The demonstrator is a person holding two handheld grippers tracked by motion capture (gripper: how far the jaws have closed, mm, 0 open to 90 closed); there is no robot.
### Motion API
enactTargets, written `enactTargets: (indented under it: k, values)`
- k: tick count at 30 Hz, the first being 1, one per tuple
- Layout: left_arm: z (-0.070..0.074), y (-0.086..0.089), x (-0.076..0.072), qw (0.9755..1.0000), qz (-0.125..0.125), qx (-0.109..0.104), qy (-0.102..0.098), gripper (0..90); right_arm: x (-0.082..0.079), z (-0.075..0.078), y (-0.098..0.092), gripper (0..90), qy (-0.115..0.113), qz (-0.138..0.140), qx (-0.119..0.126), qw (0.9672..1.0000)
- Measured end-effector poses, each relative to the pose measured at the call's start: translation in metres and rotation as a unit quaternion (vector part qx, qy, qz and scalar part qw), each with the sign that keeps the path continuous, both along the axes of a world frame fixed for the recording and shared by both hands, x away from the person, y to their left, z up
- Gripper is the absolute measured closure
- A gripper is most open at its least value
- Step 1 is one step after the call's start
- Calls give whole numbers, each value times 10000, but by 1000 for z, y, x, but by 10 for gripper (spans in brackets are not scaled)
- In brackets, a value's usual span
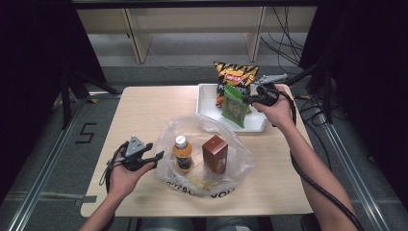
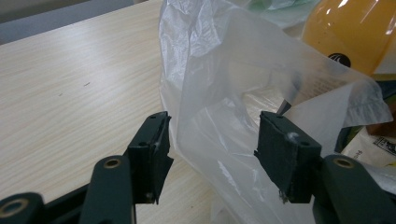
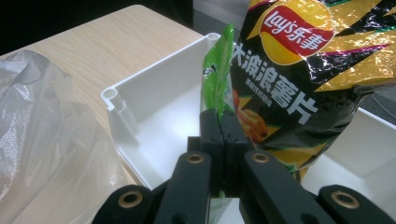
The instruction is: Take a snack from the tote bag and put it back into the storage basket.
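White tray (image 1: 208, 107), upper right of the table (image 1: 144, 115) in the high view: holds a black-and-orange Lay's chip bag (image 1: 234, 74) standing at its far side, and a green snack packet (image 1: 235, 105) in front of it. The green packet leans tilted, its lower end over the tray's near rim. In the right gripper view the tray's corner (image 3: 140, 116) sits centre-left, the chip bag (image 3: 303, 60) fills the upper right, and the green packet (image 3: 217, 79) rises edge-on just beside it.

Clear plastic bag (image 1: 207, 154), centre of the high view, lying open on the table: contains an orange drink bottle (image 1: 182, 154) with a white cap, upright at left, and a brown carton (image 1: 215, 154), upright at right, the two near each other but apart. Printed lettering shows along the bag's near edge.

Right gripper (image 1: 251, 99), upper right of the high view, at the tray: jaws pressed together on the edge of the green packet, seen clamped at the centre of the right gripper view (image 3: 223, 133).

Left gripper (image 1: 155, 156), lower left of the high view, at the bag's left edge: jaws partly spread. In the left gripper view (image 2: 212, 149) a fold of the bag's film (image 2: 224, 102) stands between the two pads; the left pad lies against its edge, while the right pad shows no clear press on it. The orange bottle (image 2: 348, 32) shows at the upper right there.
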State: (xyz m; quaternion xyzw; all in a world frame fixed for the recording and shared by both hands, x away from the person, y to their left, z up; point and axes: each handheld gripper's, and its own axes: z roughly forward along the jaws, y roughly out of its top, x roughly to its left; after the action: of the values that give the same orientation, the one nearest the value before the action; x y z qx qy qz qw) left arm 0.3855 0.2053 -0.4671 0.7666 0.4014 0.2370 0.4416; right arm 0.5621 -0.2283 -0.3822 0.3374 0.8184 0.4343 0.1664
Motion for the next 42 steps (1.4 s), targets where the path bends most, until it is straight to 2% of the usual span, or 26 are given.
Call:
enactTargets:
  k: [6, 8, 12, 13, 16, 17, 18, 23, 25, 28, 32, 36, 37, 42]
  values:
    - [-1, 0, 0, 10000, 22, -53, 21, 433, 3, -1, 5, 900, -64, -21, -71, 10000]
    - [0, 1, 0, 10000, 9, -25, -9, 433, 4, -1, 6, 900, 9, -38, -14, 10000]
    - [0, 1, 0, 10000, 11, -22, -13, 432, 7, -3, 4, 900, 12, -53, -113, 9999]
    - [0, 1, 0, 10000, 13, -20, -12, 432, 7, -5, 6, 900, 21, -118, -10, 9999]
    - [0, 2, 1, 10000, -9, -31, -11, 432, 8, -7, 3, 900, 73, -60, -136, 9999]
    - [0, 1, 0, 10000, 14, -25, -12, 432, 10, -8, 2, 900, 12, -36, -148, 9999]
    - [0, 1, 1, 10000, 12, -25, -12, 432, 9, -8, 4, 900, 84, -133, -45, 9999]
    - [0, 1, 0, 10000, 18, -41, 10, 432, 11, -8, 2, 900, 13, -63, -125, 9999]
    - [0, 1, 1, 10000, 14, -24, -10, 432, 12, -9, 3, 900, -81, -78, -63, 9999]
    - [0, 2, 1, 10000, -1, -35, -5, 432, 12, -6, 5, 900, 13, -90, -43, 9999]
    - [1, 2, 0, 10000, 30, -32, -3, 432, 13, -7, 7, 900, -22, -21, -8, 10000]
    - [0, 2, 1, 10000, -18, -45, -4, 432, 14, -7, 8, 900, -92, -84, -57, 9999]
    - [0, 2, 1, 10000, 0, -46, 3, 432, 14, -8, 9, 900, -59, -135, 7, 9999]
    - [0, 2, 1, 10000, 0, -52, 2, 432, 16, -6, 11, 900, -60, -58, -9, 10000]
